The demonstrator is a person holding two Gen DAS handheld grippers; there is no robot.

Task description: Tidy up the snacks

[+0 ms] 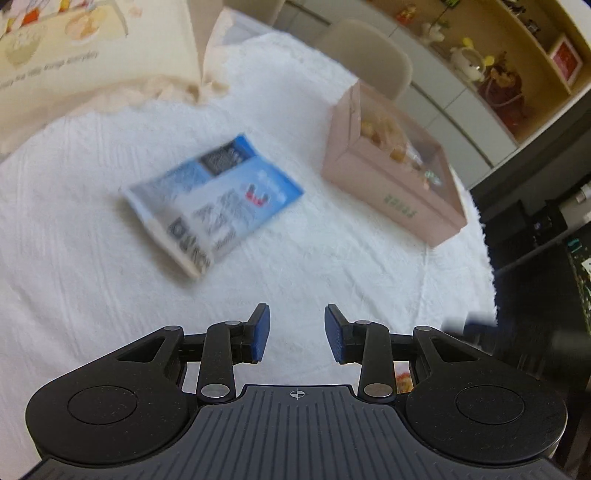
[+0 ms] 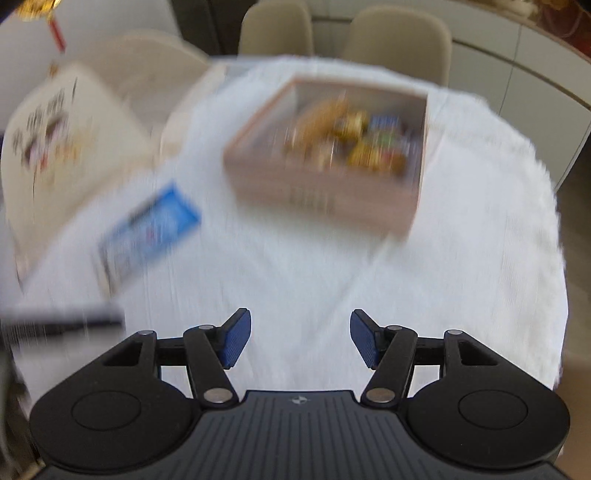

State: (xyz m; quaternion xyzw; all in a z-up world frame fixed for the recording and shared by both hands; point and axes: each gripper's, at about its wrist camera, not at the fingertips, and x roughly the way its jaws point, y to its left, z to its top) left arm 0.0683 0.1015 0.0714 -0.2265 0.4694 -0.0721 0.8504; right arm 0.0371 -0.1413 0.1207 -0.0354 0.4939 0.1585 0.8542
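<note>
A blue and white snack packet [image 1: 212,199] lies flat on the white tablecloth [image 1: 332,266], ahead and left of my left gripper [image 1: 297,332]. That gripper hovers over the cloth, its blue pads a narrow gap apart with nothing between them. A pink open box [image 1: 391,195] holding several wrapped snacks [image 2: 354,136] stands at the far right. In the blurred right wrist view my right gripper [image 2: 301,341] is open and empty above the cloth. From there the pink box [image 2: 317,195] is ahead and the packet [image 2: 147,232] to the left.
A cream printed bag [image 1: 74,55] stands at the table's far left. Beige chairs [image 2: 399,33] sit behind the table. A shelf with toys [image 1: 498,74] lines the right wall. The table's rounded edge [image 1: 487,258] drops off at the right.
</note>
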